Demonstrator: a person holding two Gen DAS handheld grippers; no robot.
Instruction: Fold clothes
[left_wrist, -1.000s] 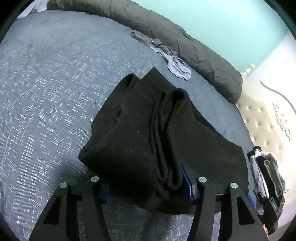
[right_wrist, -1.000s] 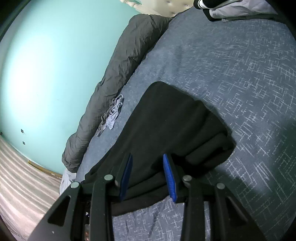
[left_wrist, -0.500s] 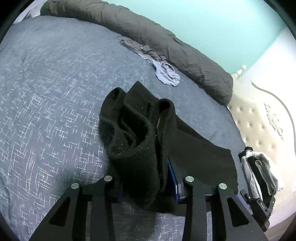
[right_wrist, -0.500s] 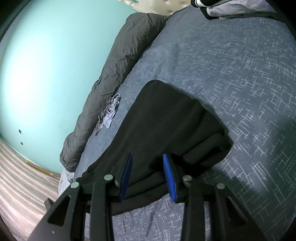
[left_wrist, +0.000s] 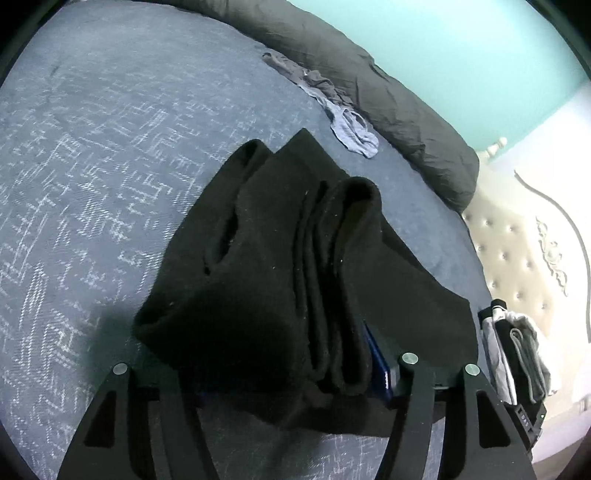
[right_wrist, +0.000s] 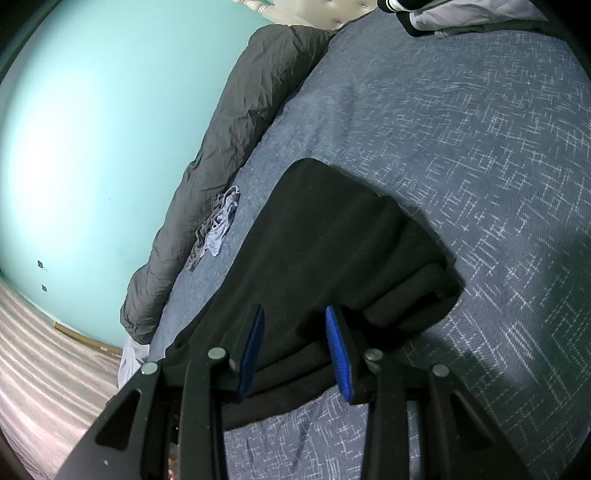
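Left wrist view: we are letting our left gripper (left_wrist: 291, 373) spread its jaws again after the squeeze half a second ago, the bunched black garment (left_wrist: 295, 266) relaxing between them and settling wider on the bed (left_wrist: 92, 147). Right wrist view: we are keeping our right gripper (right_wrist: 295, 347) partly open and motionless over the garment's near edge, fabric between the blue pads (right_wrist: 338, 354), though we cannot tell whether they pinch it, so the fold is probably being released.

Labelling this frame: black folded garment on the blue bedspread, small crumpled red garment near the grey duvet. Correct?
One error: the small crumpled garment is grey-blue, not red, as the left wrist view shows. The rest holds: the black folded garment lies on the blue bedspread, near the grey duvet.
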